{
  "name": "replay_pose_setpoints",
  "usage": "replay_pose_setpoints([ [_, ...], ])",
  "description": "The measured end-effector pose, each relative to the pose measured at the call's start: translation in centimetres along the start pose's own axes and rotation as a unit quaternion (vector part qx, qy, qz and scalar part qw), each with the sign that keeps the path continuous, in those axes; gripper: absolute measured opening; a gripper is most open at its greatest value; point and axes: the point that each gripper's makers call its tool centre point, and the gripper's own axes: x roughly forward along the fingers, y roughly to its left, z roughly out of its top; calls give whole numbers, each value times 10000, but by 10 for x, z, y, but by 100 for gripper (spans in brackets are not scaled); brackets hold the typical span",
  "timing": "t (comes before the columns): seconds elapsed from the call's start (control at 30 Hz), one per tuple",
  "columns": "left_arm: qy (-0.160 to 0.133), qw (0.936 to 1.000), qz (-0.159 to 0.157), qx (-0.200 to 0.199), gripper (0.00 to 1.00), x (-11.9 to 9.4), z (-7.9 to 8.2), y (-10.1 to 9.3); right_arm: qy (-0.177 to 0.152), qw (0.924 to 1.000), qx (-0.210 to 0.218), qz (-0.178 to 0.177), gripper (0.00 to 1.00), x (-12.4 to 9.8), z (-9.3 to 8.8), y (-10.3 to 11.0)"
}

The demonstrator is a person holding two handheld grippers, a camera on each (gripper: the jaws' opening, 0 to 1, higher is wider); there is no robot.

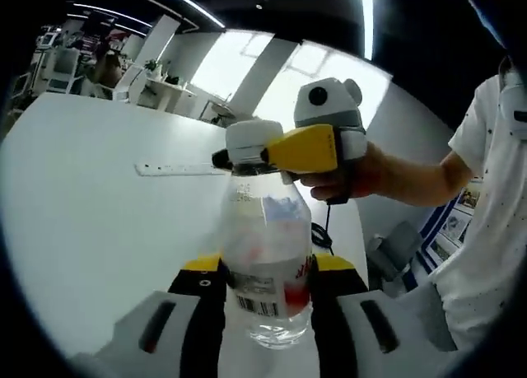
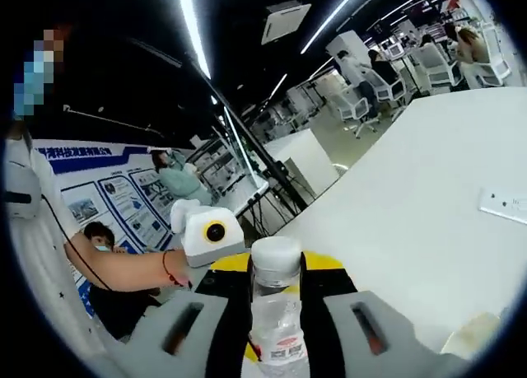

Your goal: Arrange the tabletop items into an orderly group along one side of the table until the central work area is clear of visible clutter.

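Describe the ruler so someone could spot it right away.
Start from the big white table. Beyond the clear plastic bottle held between the two grippers, the ruler lies flat on the tabletop. It is the one long, thin, pale strip there, with tiny marks along one edge.

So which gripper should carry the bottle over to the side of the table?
Probably the left. The left gripper clamps the bottle around its body, a steady hold for carrying. The right gripper is only at the cap, so it would likely let go first.

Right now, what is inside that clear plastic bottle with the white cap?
The clear plastic bottle looks empty through its upper wall. Its red-and-white label covers the lower part, and the right gripper covers the cap.
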Motion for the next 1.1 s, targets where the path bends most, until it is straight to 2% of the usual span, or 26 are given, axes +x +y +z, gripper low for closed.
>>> replay_pose_setpoints([
  [0.3,-232,9994,-125,223,38,18,17,-2,-196,9981,-542,-215,19,-16,16,-3],
  [0.7,-202,9990,-192,347,38,33,39,-2,-361,9966,-703,-250,19,-29,37,-13],
  [0.73,-197,9989,-192,380,38,34,43,-1,-392,9963,-729,-241,19,-31,41,-20],
  [0.87,-49,9982,-181,568,38,39,51,2,-457,9947,-884,-260,19,-36,50,-23],
  [1.0,1,9967,-322,746,38,46,68,-1,-644,9923,-985,-379,19,-46,67,-26],
  [1.1,196,9937,-409,1025,38,50,78,2,-786,9892,-1129,-512,19,-51,78,-27],
])
